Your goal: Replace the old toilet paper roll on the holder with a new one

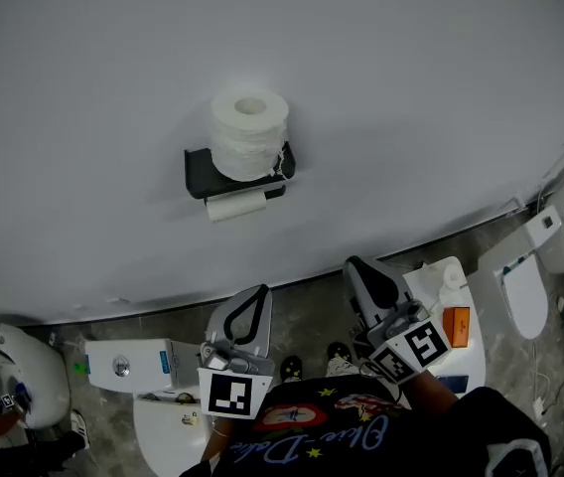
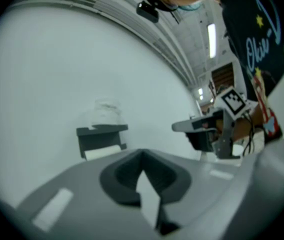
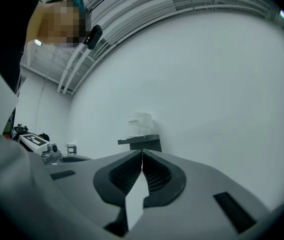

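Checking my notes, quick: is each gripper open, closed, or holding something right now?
Left gripper: closed, holding nothing.
Right gripper: closed, holding nothing.

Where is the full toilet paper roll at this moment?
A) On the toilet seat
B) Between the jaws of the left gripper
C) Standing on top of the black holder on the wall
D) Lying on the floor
C: in the head view the full roll stands upright on top of the black holder on the wall, just above the thin roll that hangs under it.
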